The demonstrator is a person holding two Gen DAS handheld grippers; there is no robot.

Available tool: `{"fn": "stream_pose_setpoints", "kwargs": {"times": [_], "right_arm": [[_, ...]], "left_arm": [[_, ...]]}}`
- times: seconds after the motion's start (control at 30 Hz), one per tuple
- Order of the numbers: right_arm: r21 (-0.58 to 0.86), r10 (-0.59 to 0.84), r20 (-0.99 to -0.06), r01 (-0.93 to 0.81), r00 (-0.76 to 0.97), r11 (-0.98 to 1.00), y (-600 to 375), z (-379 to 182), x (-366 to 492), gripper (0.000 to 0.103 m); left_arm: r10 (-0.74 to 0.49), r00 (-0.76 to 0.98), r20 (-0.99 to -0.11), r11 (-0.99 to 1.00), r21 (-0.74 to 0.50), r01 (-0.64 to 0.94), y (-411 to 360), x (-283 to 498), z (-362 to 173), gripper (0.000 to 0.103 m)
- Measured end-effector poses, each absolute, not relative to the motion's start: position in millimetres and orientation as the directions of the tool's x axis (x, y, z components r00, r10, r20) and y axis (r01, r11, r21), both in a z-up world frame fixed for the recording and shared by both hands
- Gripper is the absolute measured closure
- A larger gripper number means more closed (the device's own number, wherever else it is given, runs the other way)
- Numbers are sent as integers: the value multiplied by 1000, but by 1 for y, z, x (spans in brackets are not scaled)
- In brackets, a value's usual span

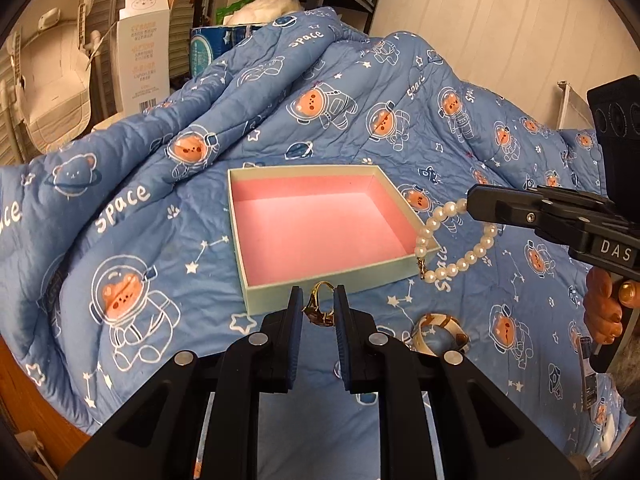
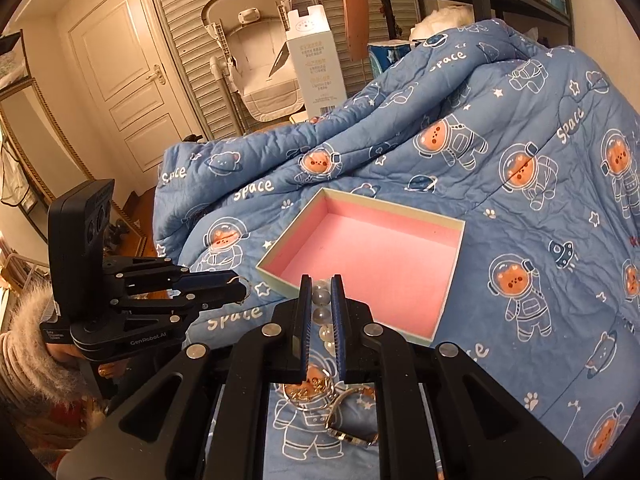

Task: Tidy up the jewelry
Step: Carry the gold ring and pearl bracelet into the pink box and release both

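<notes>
An open box (image 1: 316, 220) with a pink lining lies on the blue quilt; it also shows in the right wrist view (image 2: 372, 256). My left gripper (image 1: 318, 298) is shut on a gold ring (image 1: 320, 308) just in front of the box's near wall. My right gripper (image 2: 321, 292) is shut on a pearl bracelet (image 2: 322, 312); in the left wrist view the pearl bracelet (image 1: 456, 240) hangs from the right gripper (image 1: 474, 200) beside the box's right corner. The left gripper (image 2: 240, 290) also shows in the right wrist view, holding the ring.
A cream and gold bangle (image 1: 438, 332) lies on the quilt right of my left gripper. A silver bangle (image 2: 352, 420) and a thin ring lie under my right gripper. The quilt (image 1: 160, 208) bunches up behind the box. A white carton (image 1: 142, 48) stands beyond the bed.
</notes>
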State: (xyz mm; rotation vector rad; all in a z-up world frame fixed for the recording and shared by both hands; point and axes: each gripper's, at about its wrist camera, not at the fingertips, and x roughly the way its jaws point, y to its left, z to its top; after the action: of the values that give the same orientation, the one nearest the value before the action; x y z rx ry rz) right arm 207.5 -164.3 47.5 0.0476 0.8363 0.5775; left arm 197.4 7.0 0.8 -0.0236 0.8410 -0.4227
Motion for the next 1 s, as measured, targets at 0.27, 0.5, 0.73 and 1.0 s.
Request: {"fn": "stream_pose_setpoints", "kwargs": {"times": [0.27, 0.5, 0.73, 1.0], "right_arm": [[275, 461, -706, -392, 538, 878, -159, 36, 267, 93], [368, 464, -737, -284, 492, 885, -159, 2, 320, 93], [508, 522, -731, -162, 439, 846, -165, -29, 355, 93], [441, 426, -787, -75, 446, 894, -172, -52, 369, 93]], "left_arm": [[-318, 585, -746, 929, -120, 351, -9, 256, 1, 88], [-283, 544, -790, 939, -114, 324, -22, 309, -17, 88], [-301, 491, -817, 938, -162, 305, -32, 336, -38, 88], [-280, 448, -849, 945, -162, 285, -38, 351, -60, 88]]}}
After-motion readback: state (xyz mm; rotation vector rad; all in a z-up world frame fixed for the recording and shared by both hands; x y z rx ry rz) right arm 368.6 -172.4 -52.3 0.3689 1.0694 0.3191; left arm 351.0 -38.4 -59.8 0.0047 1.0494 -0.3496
